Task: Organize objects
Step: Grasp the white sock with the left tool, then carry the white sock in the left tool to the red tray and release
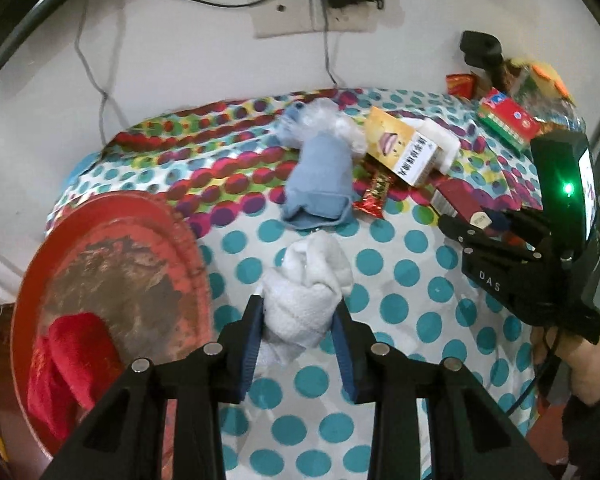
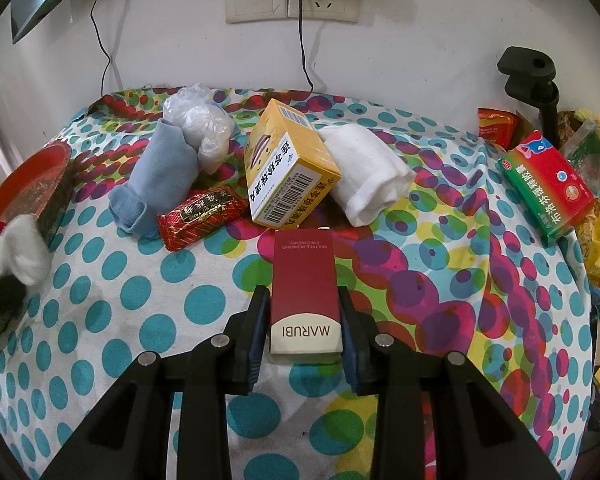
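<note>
- Sorting is under way on the polka-dot tablecloth (image 2: 112, 304); we judge the present step to be two pick-ups, one in each hand.
- We find the left gripper (image 1: 298, 322) closed partway on a rolled white sock (image 1: 308, 296), its blue pads pressing the bundle from both sides. The sock hangs above the cloth, near the front edge and just right of the red tray (image 1: 112, 264).
- The red tray already holds a red sock (image 1: 66, 364) in its near corner; we take this as the likely place for soft items, though that is our judgement only.
- We find the right gripper (image 2: 302, 328) nearly closed on a maroon MARUBI box (image 2: 304, 292), clamped across its narrow sides. The box points away from the camera, its far end close to the yellow medicine box (image 2: 290, 172).
- Still unsorted mid-table: a blue sock (image 2: 156, 176), a red candy bar (image 2: 202, 216), a crumpled plastic bag (image 2: 202, 124) and a second white sock (image 2: 364, 168).
- A red-and-green medicine box (image 2: 548, 184) lies at the right edge, beside a cluttered pile.
- Next move, in our view: carry the white sock leftward over the tray rim and open above the red sock.
- The maroon box seems bound for the boxes at right; it should lift clear of the yellow box first.
</note>
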The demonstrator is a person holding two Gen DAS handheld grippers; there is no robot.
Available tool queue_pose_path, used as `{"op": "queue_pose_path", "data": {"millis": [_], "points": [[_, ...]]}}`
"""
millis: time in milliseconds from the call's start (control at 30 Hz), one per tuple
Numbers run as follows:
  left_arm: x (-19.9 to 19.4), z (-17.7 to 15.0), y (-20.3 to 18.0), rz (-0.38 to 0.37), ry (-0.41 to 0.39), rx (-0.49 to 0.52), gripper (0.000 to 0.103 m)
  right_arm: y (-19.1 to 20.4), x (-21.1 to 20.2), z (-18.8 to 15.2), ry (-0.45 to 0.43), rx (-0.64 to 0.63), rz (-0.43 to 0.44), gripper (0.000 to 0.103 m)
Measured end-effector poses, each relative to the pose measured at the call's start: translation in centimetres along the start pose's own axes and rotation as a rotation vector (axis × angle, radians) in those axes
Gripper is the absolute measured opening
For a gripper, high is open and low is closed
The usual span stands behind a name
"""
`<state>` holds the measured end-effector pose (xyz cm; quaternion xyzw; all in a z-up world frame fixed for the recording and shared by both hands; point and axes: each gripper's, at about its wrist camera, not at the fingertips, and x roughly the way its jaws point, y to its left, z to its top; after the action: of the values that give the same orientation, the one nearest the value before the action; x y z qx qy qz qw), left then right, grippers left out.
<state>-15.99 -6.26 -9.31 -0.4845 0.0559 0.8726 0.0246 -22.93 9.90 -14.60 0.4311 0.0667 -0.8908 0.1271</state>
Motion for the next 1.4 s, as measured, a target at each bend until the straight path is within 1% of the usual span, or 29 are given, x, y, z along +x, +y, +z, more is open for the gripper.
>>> {"op": "queue_pose_path", "data": {"millis": [133,200,333,433,600,767,867,1033,1133,1233,1400], "points": [[-1.4,-0.2,1.0,0.049,-0.024,-0.023,0.034,0.0,0.0,0.0,0.000,0.000,-0.001,0.031],[-1.9,-0.3,1.4,0.065,-0.025,-0.022,0.034,0.1,0.0,0.0,0.000,0.000,-0.001,0.031],[-2.6,-0.7,2.3,0.074,-0.019,-0.024,0.034,0.1,0.0,0.0,0.001,0.000,-0.001,0.031],[-3.2,-0.8,3.3,0.066,-0.019,-0.044,0.034,0.1,0.0,0.0,0.001,0.000,-0.002,0.031],[-4.1,-0.8,5.5,0.107,-0.026,-0.061,0.034,0.1,0.0,0.1,0.001,0.000,-0.003,0.031],[-4.8,-1.0,8.8,0.112,-0.017,-0.106,0.034,0.0,-0.1,0.1,0.002,-0.004,-0.008,0.031],[-5.0,-1.4,10.9,0.169,-0.009,-0.108,0.034,0.1,-0.1,0.1,0.002,-0.003,-0.008,0.031],[-4.9,-1.9,14.9,0.209,0.008,-0.164,0.034,0.1,-0.1,0.1,0.002,-0.004,-0.010,0.031],[-4.2,-2.3,17.4,0.217,0.033,-0.201,0.034,0.1,0.0,0.1,0.001,-0.003,-0.009,0.031],[-3.3,-2.5,19.3,0.247,0.054,-0.224,0.034,0.1,0.0,0.1,0.001,-0.004,-0.011,0.032],[-2.0,-3.2,22.7,0.264,0.072,-0.296,0.034,0.0,0.0,0.1,0.001,-0.004,-0.012,0.032]]}}
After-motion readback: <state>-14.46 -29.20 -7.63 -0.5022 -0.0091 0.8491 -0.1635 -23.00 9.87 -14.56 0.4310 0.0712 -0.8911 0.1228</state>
